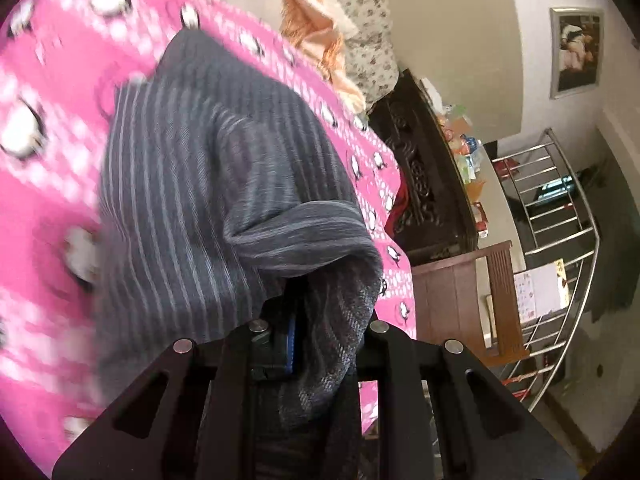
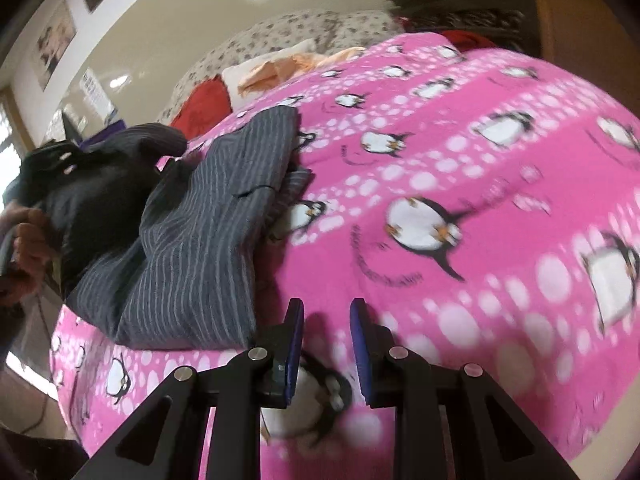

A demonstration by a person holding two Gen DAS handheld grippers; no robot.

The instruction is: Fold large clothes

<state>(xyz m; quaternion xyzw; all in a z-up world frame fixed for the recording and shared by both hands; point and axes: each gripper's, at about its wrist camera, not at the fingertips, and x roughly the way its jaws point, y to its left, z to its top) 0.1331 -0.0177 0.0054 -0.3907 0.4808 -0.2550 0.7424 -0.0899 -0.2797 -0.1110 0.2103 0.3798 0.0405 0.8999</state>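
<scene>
Left wrist: grey striped garment (image 1: 192,184) drapes, bunched, over closed tongs (image 1: 316,344).

Home bedroom: penguin-print pink blanket (image 2: 460,152) on bed, pillows (image 1: 360,20), framed pictures (image 1: 576,52).

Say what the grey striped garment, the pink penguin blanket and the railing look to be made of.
Grey striped garment: soft woven or knit cloth, matte; it drapes and creases, with fine pale stripes.
Pink penguin blanket: probably fleece, matte, with a slightly fuzzy printed surface.
Railing: metal, likely stainless steel; thin bars with bright highlights.
</scene>
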